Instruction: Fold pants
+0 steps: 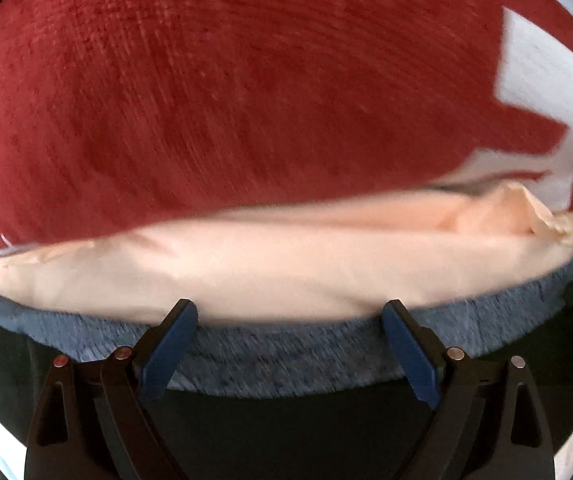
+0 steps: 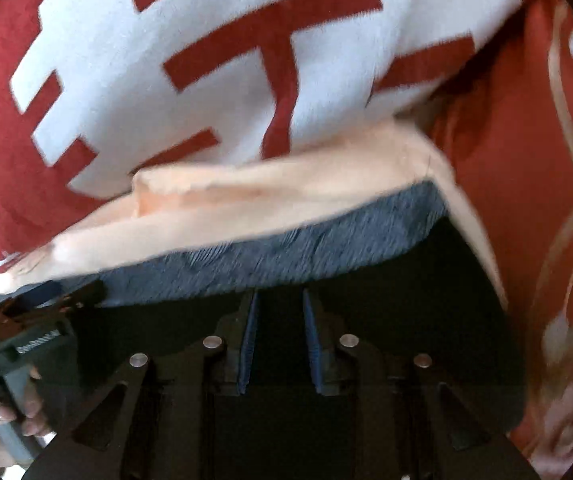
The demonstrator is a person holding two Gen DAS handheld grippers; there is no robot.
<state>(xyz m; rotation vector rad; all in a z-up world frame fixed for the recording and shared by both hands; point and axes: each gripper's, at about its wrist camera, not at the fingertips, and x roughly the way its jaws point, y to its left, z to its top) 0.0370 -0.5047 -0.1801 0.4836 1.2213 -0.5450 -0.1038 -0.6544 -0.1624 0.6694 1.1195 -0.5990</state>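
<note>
Black folded pants (image 1: 286,432) with grey-blue knit waistband lie under both grippers; left gripper (image 1: 289,320) gapes wide, empty. Right gripper (image 2: 278,304) narrow; grip unclear. Peach cloth (image 1: 270,264) ahead.

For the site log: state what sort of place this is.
Probably a home, likely a bed or sofa: soft red-and-white patterned blanket underneath, peach cloth on it, and black pants with a grey-blue waistband. No furniture frame or walls show, so this is uncertain.

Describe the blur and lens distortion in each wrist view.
Left wrist view: red cloth streaked with motion blur, edges bowed by the fisheye; left claw sharp. Right wrist view: pants and grey band smeared; right claw crisp, corners dark.
</note>
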